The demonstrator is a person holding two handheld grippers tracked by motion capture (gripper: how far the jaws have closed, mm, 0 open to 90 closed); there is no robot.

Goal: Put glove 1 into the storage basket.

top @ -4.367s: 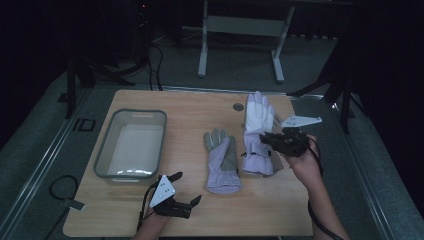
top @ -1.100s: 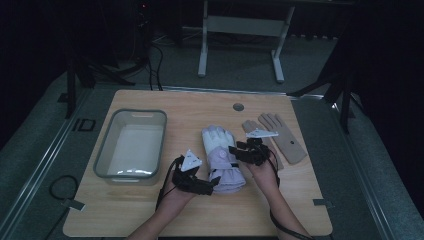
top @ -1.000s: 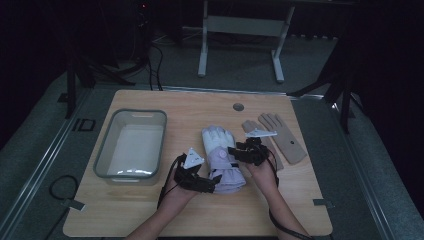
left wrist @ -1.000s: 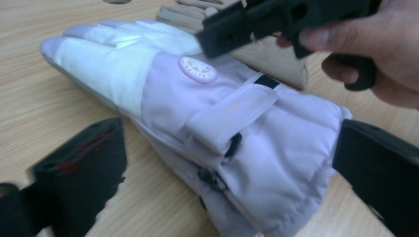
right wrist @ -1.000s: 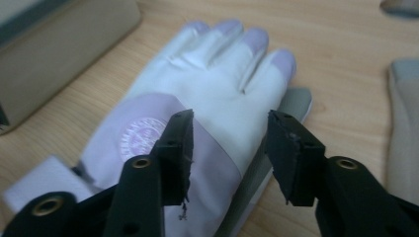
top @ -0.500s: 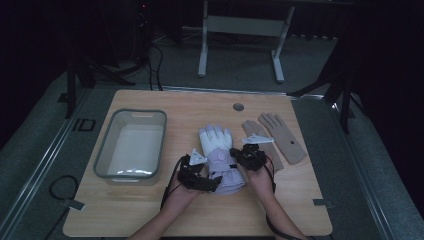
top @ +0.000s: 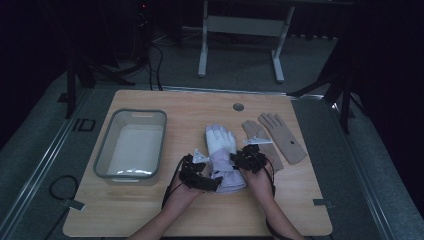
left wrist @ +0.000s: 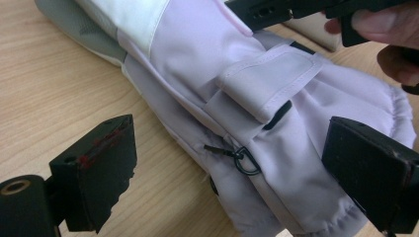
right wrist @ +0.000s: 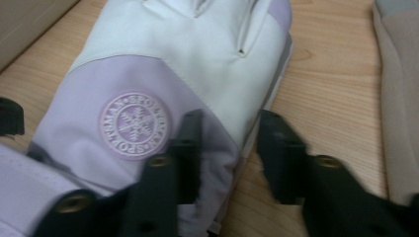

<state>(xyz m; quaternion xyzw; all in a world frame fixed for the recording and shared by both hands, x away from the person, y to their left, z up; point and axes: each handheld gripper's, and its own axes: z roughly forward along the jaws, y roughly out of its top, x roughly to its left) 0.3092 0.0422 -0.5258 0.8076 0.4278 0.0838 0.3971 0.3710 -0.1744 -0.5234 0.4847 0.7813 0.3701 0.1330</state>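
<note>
A lilac and white ski glove (top: 221, 150) lies at mid-table, fingers pointing away from me; a second one seems to lie under it. My left gripper (top: 201, 180) stands wide open at the cuff (left wrist: 276, 148), one jaw on each side of it, without touching. My right gripper (top: 248, 160) is at the glove's right edge. In the right gripper view, the right gripper (right wrist: 232, 148) is partly open, one jaw over the lilac back (right wrist: 133, 123) beside the round snowflake badge, the other over bare wood.
A clear plastic tub (top: 131, 145) stands empty on the table's left half. Two tan gloves (top: 281, 137) lie flat just right of my right gripper. A round grommet hole (top: 238, 107) sits near the table's far edge.
Since 4.4 s ago the lilac gloves went from side by side to one pile, and tan gloves now show on the right. In the last second both grippers crept closer to the cuff.
</note>
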